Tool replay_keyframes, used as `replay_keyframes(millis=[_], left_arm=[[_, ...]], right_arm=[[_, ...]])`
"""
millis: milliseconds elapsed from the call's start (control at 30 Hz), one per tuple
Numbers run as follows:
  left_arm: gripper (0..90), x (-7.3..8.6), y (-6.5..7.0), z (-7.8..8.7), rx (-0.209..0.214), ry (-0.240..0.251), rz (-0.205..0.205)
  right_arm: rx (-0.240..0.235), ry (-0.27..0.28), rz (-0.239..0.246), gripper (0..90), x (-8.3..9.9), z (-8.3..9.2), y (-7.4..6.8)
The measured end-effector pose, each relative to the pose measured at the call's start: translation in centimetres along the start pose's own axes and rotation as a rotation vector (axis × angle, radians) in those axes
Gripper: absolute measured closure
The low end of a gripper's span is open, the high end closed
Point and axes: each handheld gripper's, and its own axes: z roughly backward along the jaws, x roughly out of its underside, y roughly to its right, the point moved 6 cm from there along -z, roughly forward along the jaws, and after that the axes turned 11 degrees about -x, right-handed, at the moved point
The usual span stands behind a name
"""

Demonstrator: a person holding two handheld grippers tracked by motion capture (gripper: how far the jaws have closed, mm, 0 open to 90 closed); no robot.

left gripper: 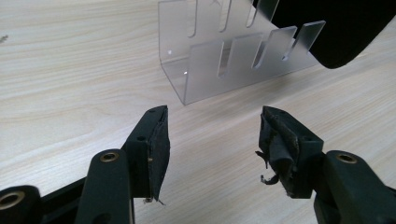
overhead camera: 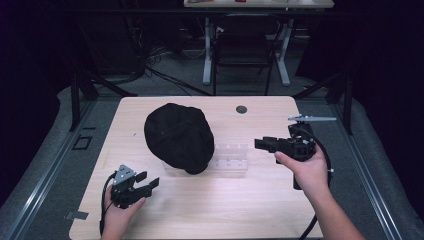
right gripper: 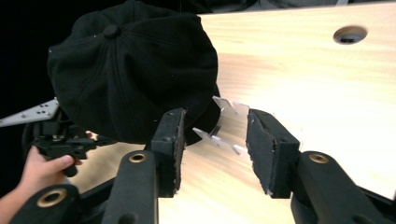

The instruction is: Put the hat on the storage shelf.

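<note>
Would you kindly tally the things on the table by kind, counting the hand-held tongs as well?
Black cap: 1
Clear slotted acrylic stand: 1
Hand-held tongs: 2, the left tongs and the right tongs, both open and holding nothing
Total: 4

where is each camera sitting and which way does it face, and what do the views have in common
High view: fixed above the person's side, looking forward and down on the table; both forearms enter from the bottom with the left gripper and right gripper.
Left gripper view: rides the left gripper, looking along its open jaws at the clear slotted rack.
Right gripper view: rides the right gripper, looking along its open jaws toward the black cap; the person's other hand shows beyond.
Shared: all three show cap and rack.
</note>
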Motion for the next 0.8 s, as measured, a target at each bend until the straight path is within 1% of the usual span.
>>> replay_keyframes(millis=[33, 133, 233, 400, 500, 533, 567, 600, 667, 767, 800], left_arm=[[43.3, 0.1, 0.0, 0.0, 0.004, -0.005, 0.002], [43.3, 0.2, -0.1, -0.2, 0.005, -0.008, 0.002], [43.3, 0.2, -0.1, -0.2, 0.002, -0.008, 0.006], [43.3, 0.3, -0.1, -0.3, 0.012, -0.017, 0.008], [43.3, 0.3, -0.2, -0.4, 0.009, -0.017, 0.010], [43.3, 0.3, -0.2, -0.3, 0.010, -0.026, 0.007], [43.3, 0.3, -0.3, -0.3, 0.005, -0.018, 0.011], [43.3, 0.3, -0.3, -0.3, 0.008, -0.014, 0.014], [43.3, 0.3, -0.4, -0.3, 0.007, -0.014, 0.016], [43.3, 0.3, -0.4, -0.3, 0.004, -0.016, 0.017], [43.3, 0.3, -0.5, -0.3, 0.003, -0.016, 0.017]], right_arm=[[0.004, -0.008, 0.008, 56.0, 0.4, 0.0, 0.0], [0.055, -0.005, 0.047, 53.7, 1.5, 0.0, 0.4], [0.101, -0.010, 0.066, 52.4, 2.6, -0.1, 0.8], [0.173, 0.017, 0.086, 50.9, 4.3, 0.0, 2.0], [0.193, 0.016, 0.076, 50.1, 5.5, -0.1, 2.7], [0.205, 0.013, 0.082, 50.0, 5.9, -0.2, 2.9], [0.231, 0.008, 0.104, 50.0, 6.5, -0.3, 3.2], [0.245, 0.007, 0.113, 50.0, 6.9, -0.3, 3.5], [0.265, 0.012, 0.129, 50.0, 7.7, -0.4, 3.9], [0.275, 0.018, 0.129, 49.7, 9.0, -0.6, 4.4], [0.286, 0.013, 0.131, 49.7, 9.4, -0.6, 4.6]])
